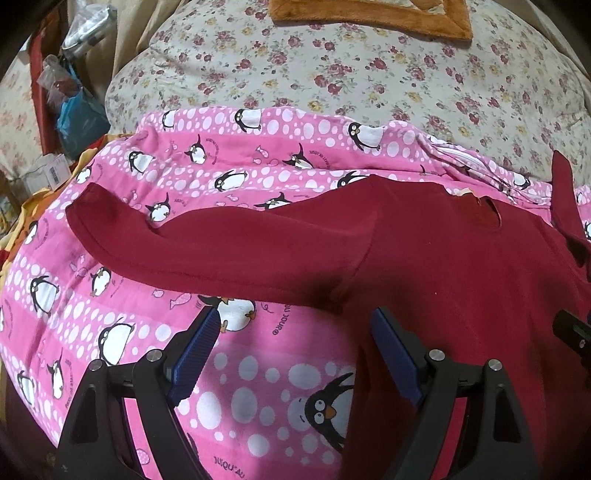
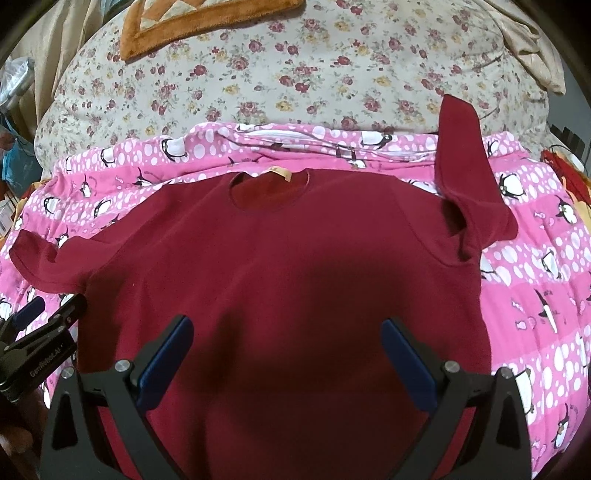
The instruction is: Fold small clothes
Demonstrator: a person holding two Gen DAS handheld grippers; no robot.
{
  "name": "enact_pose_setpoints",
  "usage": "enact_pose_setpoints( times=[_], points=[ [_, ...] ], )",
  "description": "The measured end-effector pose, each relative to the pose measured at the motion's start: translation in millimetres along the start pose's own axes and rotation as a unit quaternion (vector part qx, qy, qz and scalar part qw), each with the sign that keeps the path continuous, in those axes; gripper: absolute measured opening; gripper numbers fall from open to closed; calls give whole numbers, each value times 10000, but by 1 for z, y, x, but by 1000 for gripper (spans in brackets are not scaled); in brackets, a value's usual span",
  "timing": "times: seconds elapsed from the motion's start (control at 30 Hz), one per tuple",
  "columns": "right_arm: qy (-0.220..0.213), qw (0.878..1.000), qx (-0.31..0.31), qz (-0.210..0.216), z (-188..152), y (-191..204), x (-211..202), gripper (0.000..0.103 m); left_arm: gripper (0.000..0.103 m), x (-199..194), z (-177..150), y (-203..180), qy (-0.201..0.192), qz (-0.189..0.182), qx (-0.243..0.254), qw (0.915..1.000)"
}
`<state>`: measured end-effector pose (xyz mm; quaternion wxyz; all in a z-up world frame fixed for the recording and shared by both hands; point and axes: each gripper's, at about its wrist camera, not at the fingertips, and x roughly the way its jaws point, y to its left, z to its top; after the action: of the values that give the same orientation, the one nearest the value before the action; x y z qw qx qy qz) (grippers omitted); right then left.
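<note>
A dark red long-sleeved top (image 2: 280, 266) lies spread flat on a pink penguin-print blanket (image 2: 535, 266), neck opening (image 2: 267, 192) at the far side. Its left sleeve (image 1: 207, 243) stretches out to the left. Its right sleeve (image 2: 469, 173) is bent upward, away from the body. My left gripper (image 1: 295, 325) is open and empty, above the left side seam under the armpit. It also shows in the right wrist view (image 2: 48, 314). My right gripper (image 2: 288, 332) is open and empty, above the middle of the top's body.
A floral duvet (image 2: 295, 66) lies behind the blanket, with an orange-brown plush mat (image 2: 207, 26) on it. Bags and boxes (image 1: 70, 92) crowd the far left beside the bed. Yellow and red cloth (image 2: 569, 173) lies at the blanket's right edge.
</note>
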<state>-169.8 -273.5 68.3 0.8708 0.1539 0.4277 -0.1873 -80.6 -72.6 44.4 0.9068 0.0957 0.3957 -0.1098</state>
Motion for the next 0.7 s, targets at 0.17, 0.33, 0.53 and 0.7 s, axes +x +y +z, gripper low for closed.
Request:
enact_pose_setpoints(
  times=[0.17, 0.33, 0.53, 0.7],
  points=[
    [80, 10000, -15, 22, 0, 2, 6, 103, 67, 1, 0, 0, 8, -7, -21, 10000],
    [122, 9999, -10, 48, -1, 0, 9, 103, 67, 0, 0, 1, -23, -4, -51, 10000],
    [160, 9999, 18, 62, -1, 0, 10, 103, 67, 1, 1, 3, -6, 7, -91, 10000],
    [203, 9998, -11, 77, -3, 1, 12, 103, 67, 1, 2, 5, -12, 28, -131, 9999]
  ],
)
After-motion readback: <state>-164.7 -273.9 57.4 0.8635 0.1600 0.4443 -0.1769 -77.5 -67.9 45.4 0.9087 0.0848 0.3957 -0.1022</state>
